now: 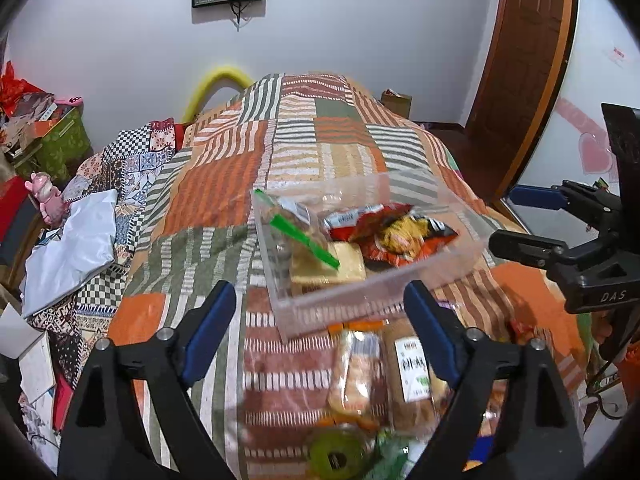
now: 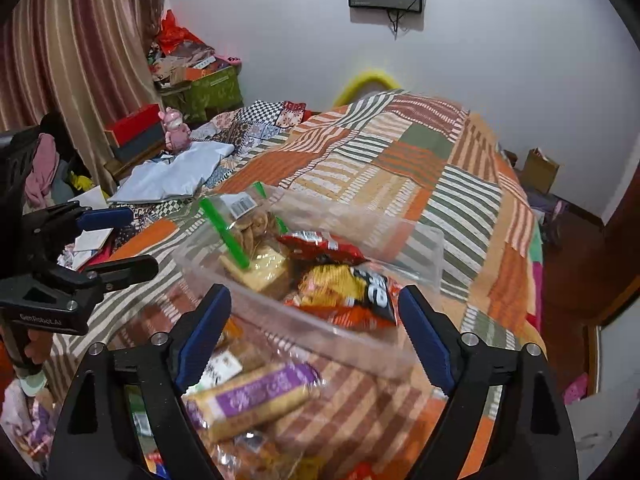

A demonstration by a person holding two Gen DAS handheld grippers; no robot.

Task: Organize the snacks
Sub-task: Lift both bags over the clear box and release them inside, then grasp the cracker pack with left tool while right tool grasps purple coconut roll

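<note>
Covering the bed, the patchwork quilt carries your landmark, the clear bin. Inside the bin lie a red chip bag and a green-zip cookie bag. Loose snack packs lie just in front of it. Your left gripper and right gripper hover near the bin, fingers spread, holding nothing.

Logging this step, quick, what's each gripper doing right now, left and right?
Left gripper: open, holding nothing.
Right gripper: open, holding nothing.
</note>
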